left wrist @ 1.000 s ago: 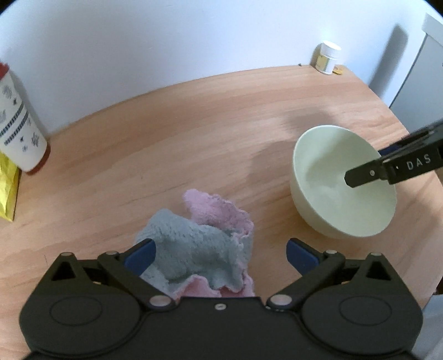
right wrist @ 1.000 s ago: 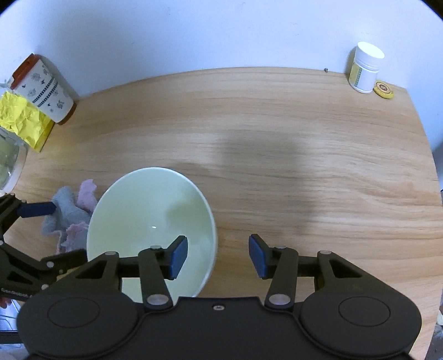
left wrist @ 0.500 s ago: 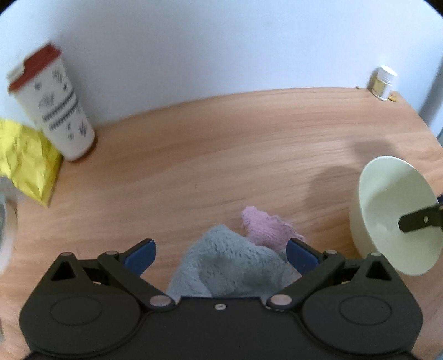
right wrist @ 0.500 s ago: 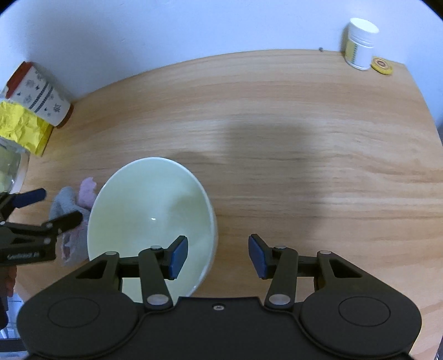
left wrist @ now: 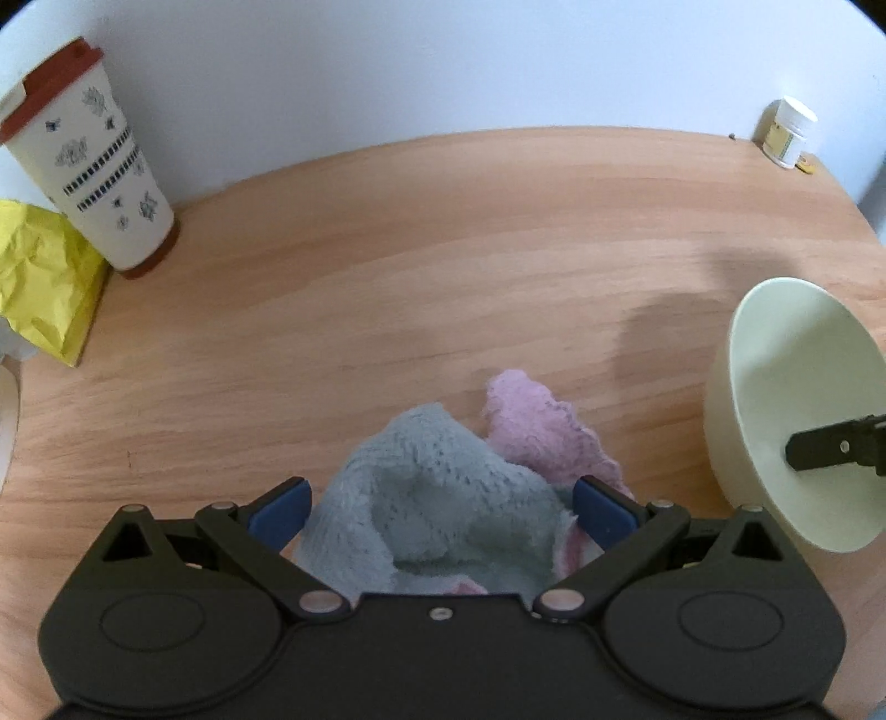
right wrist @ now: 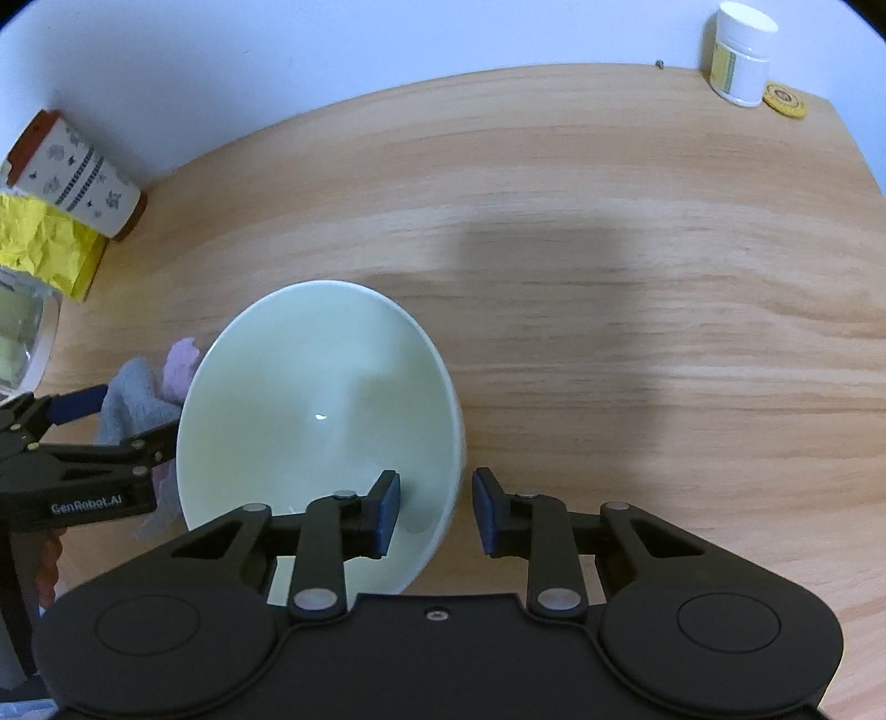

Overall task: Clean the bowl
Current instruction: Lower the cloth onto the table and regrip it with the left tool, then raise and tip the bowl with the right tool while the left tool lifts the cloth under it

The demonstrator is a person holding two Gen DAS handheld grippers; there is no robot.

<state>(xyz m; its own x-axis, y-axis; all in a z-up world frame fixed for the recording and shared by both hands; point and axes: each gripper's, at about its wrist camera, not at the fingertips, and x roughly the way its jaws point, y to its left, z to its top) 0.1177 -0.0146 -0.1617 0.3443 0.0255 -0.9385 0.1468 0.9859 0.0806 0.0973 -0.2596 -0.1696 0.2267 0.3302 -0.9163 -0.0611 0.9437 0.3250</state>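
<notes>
With the pale bowl [right wrist: 321, 410] tilted on the surface [right wrist: 609, 277], its rim straddled by the just-narrowing right claw [right wrist: 434, 512] not yet pressing, and the cloth [left wrist: 443, 498] loose between the wide-open left claw [left wrist: 440, 507], the bowl could be tipped if clamped off-centre.

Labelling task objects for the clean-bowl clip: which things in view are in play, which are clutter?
In play:
- bowl, its rim between the right gripper fingers
- cloth, between the open left gripper fingers

Clutter:
- patterned cup
- yellow paper
- white jar
- yellow cap
</notes>
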